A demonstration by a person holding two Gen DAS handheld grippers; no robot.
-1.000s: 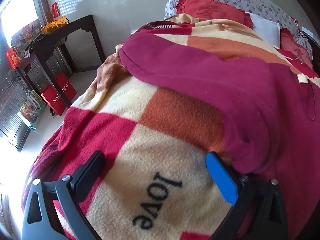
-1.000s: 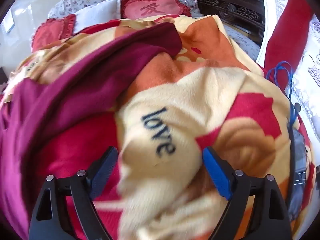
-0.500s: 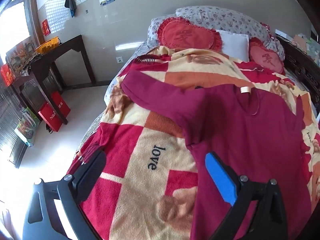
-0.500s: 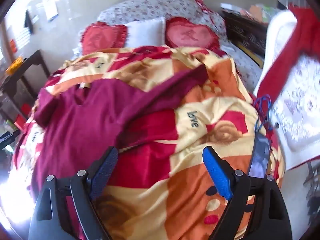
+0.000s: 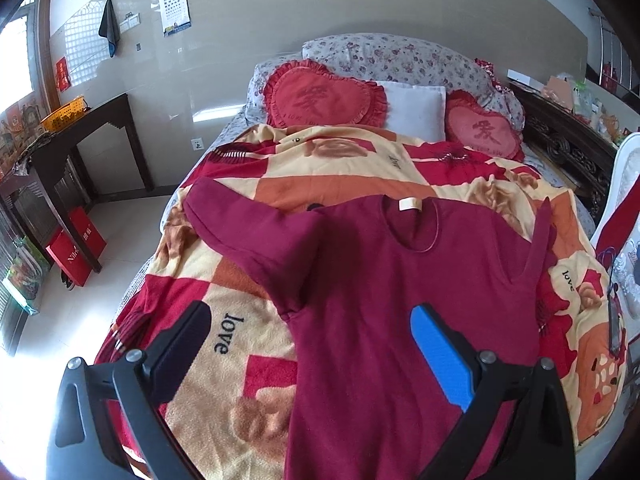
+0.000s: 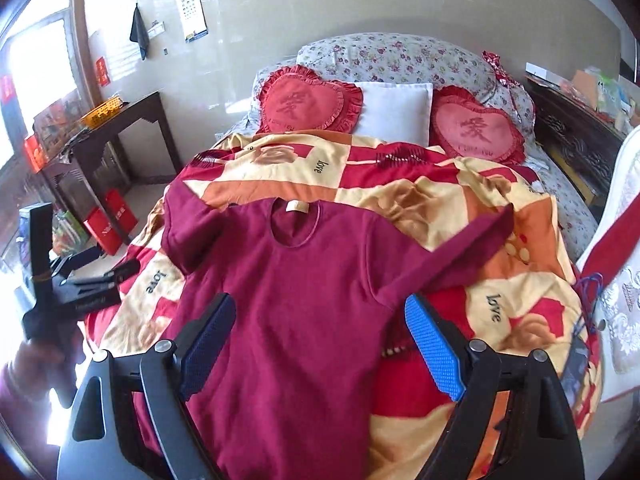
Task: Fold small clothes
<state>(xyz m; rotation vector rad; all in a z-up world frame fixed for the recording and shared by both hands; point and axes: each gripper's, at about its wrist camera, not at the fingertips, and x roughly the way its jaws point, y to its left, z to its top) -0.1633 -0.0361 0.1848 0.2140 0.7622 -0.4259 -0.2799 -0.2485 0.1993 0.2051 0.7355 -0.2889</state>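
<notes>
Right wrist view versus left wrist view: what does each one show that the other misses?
Only the right wrist view shows the left gripper, held out at the bed's left side, and the sleeve of the person holding it; whether its jaws are open cannot be told. Only the left wrist view shows the left gripper's jaws standing wide apart, empty. Both share the maroon sweater spread flat, sleeves out, on the checked blanket, two heart cushions and the eye chart.

Maroon long-sleeved top (image 5: 384,280) spread flat, front up, sleeves out.
</notes>
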